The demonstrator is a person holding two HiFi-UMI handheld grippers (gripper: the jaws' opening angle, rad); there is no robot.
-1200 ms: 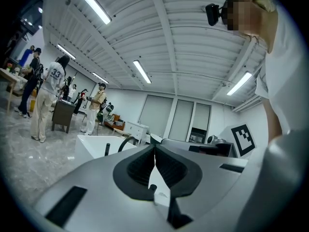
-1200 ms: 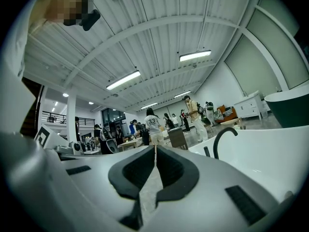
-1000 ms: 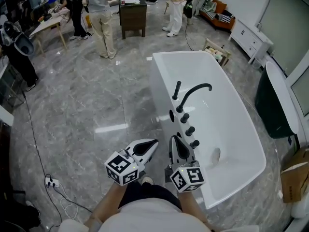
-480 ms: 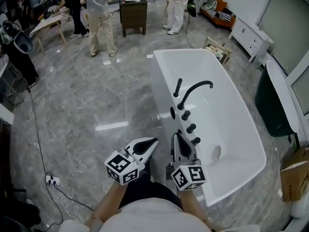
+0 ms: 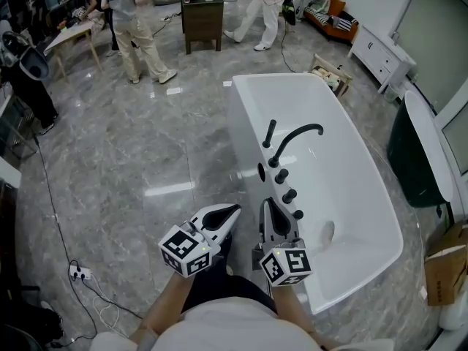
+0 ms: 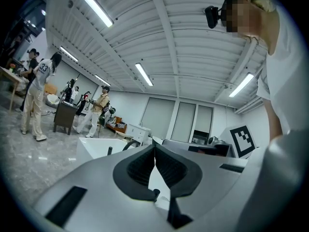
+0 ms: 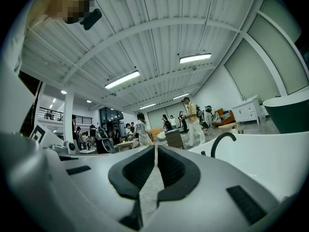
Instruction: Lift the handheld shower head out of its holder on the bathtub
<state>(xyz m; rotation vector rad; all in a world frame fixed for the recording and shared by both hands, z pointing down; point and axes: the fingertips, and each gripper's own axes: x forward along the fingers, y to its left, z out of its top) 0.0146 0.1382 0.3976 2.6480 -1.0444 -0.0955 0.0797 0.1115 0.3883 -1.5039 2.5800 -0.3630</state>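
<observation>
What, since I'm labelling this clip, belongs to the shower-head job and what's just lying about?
Job in hand:
handheld shower head, upright in its holder
white bathtub
left gripper and right gripper, jaws shut, empty

Lying about:
power strip
cardboard box
wooden cabinet
dark tub

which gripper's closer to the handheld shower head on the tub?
Right. The right gripper is at the tub rim, short of the shower head along the knob row; the left gripper is farther out, over the floor. Neither touches it.
</observation>
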